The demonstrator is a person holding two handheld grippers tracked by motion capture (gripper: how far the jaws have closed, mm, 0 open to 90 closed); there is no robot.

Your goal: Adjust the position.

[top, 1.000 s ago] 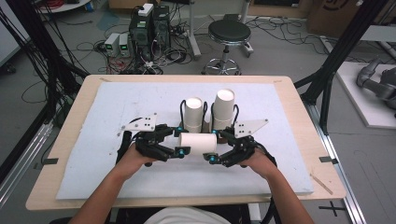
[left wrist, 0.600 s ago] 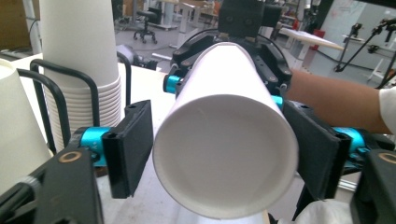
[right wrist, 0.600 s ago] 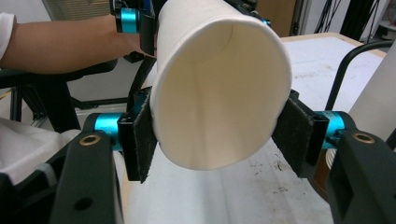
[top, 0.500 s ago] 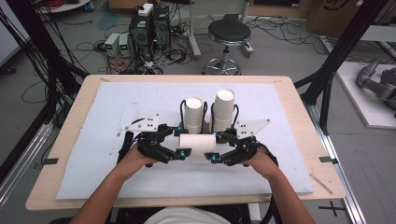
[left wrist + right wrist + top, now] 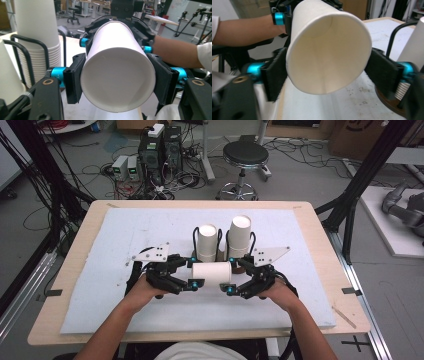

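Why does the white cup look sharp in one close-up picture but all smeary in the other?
In the left gripper view the paper cup is crisp, rim and all; in the right gripper view the cup and the black jaws beside it are soft and smeared, like motion blur; the high view is evenly lit, without glare.

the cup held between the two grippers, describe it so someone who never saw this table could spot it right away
On the white mat covering the wooden table, two black wire holders carry upright stacks of white paper cups. Just in front of them, nearer the person, the left gripper and right gripper meet. The paper cup between them is the one lying sideways, off the mat.
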